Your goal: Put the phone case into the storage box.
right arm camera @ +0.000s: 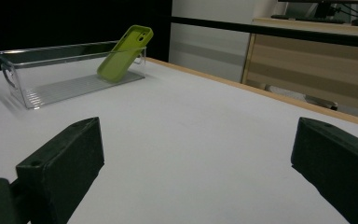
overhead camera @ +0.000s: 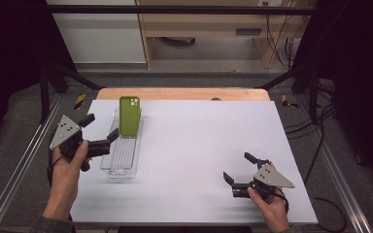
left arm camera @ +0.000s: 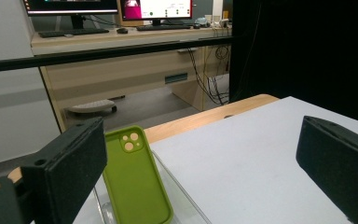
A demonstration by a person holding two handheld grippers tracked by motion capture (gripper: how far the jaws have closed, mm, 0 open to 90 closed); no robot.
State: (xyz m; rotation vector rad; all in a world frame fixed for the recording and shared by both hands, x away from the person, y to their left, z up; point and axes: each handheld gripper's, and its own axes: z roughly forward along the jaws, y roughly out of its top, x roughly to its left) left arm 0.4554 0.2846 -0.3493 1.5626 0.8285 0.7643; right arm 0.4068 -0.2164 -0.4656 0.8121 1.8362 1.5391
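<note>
Two hands come in at the bottom of the high view, and each one holds a gripper. Out on the table, a green phone case stands in a clear bin. It leans against the far end of the bin, with its foot on the bin floor and its top poking up over the rim. Its camera holes are at the top. That bin lies on the left part of a white mat, with its long side running away from the person. Just left of the bin is the left gripper. Its jaws are spread wide and hold nothing. One jaw tip is right by the bin's left wall, but I cannot tell if it touches. In the left gripper view the case sits low between the two jaws, close to the left one. Well apart, near the right front of the mat, is the right gripper. Its jaws are also wide apart and empty, and they point left across the mat. In the right gripper view the bin and case are far off at the upper left.
</note>
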